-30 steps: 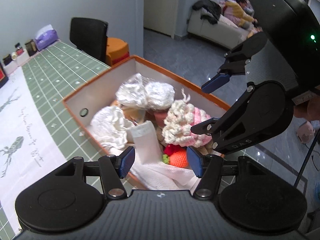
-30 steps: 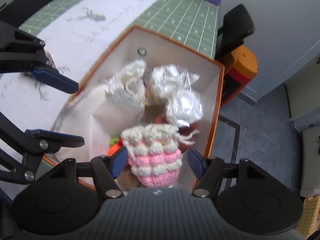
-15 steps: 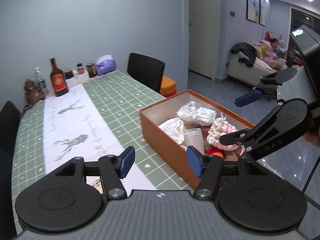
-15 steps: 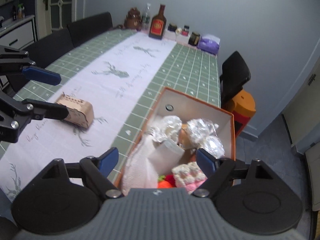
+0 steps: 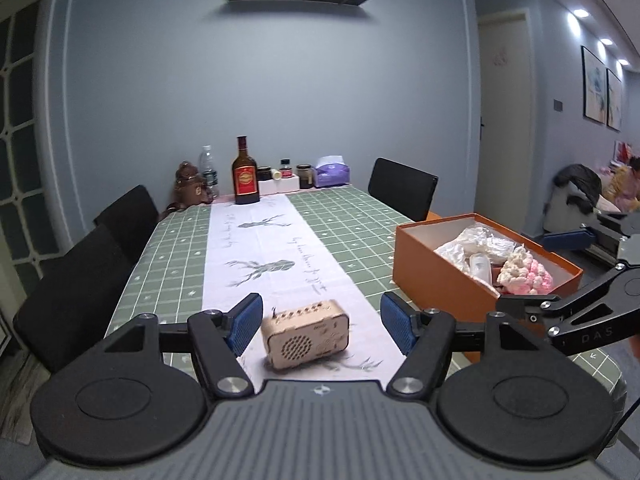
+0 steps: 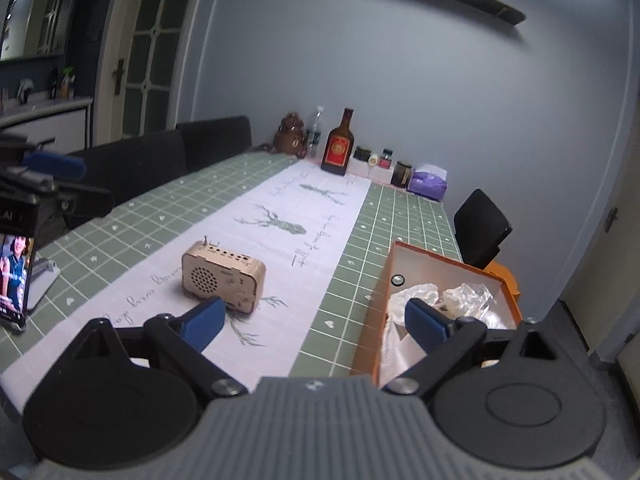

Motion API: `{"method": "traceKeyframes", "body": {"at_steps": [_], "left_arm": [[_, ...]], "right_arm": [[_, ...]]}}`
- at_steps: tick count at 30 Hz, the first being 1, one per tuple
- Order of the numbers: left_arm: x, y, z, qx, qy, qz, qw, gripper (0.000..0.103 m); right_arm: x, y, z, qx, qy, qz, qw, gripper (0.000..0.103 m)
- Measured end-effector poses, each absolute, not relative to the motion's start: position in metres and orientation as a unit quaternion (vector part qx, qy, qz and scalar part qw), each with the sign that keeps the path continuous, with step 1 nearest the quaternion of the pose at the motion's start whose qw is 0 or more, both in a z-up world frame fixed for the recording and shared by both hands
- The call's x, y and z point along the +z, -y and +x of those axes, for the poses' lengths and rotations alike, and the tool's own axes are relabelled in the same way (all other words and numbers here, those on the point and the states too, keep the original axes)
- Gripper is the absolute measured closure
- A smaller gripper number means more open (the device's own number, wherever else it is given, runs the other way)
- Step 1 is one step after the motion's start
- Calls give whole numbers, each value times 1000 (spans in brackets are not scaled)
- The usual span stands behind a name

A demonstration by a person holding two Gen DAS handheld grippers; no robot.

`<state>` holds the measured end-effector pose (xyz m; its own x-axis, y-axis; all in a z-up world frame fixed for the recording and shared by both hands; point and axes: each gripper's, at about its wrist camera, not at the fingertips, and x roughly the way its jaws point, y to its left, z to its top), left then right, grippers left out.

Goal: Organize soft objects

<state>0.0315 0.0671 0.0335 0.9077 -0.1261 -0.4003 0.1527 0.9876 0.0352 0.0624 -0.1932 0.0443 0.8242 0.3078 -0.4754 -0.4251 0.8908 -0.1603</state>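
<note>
A: Where did things stand on the desk (image 5: 352, 240)?

B: The orange box (image 5: 440, 276) sat at its right edge, the soft objects inside: wrapped white bundles (image 5: 468, 246) and a pink-and-cream knitted piece (image 5: 526, 276). A small beige radio (image 5: 306, 334) lay on the runner.

A: And the grippers?

B: Both empty. The left gripper (image 5: 322, 322) stood spread with the radio framed beyond its fingers; the right gripper (image 6: 316, 320) had just been opening, nothing between. Packing looked finished. Next, I'd judge, a check for strays.

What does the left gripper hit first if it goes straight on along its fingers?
Probably the small wooden radio on the white runner: it sits between the open fingers of the left gripper, just ahead. Depth is unclear, so it may pass over it.
</note>
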Motion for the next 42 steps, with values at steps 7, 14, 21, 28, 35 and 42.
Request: {"method": "traceKeyframes", "body": {"at_steps": [7,14,21,28,35,42], "left_arm": [[-6,-72,-4,-18,-168,27,985,23],[-34,-69,-17,15,-172,-2,985,12],[-62,-70,-20,-2,-211,-18,977,10],[-73,-74,-7,21,-240,-18,970,10],[-81,-72,4,30,-257,-11,966,10],[-83,-63,12,23,-265,-1,964,10]], "right_arm": [[16,189,28,146,-205,-45,967,7],[-20,187,-2,110,-182,-18,977,4],[-42,180,-4,124,-194,-10,973,3],[-54,176,11,126,-210,-11,970,3],[-68,177,25,121,-235,-8,964,3],[-72,181,31,115,-243,-6,963,3]]}}
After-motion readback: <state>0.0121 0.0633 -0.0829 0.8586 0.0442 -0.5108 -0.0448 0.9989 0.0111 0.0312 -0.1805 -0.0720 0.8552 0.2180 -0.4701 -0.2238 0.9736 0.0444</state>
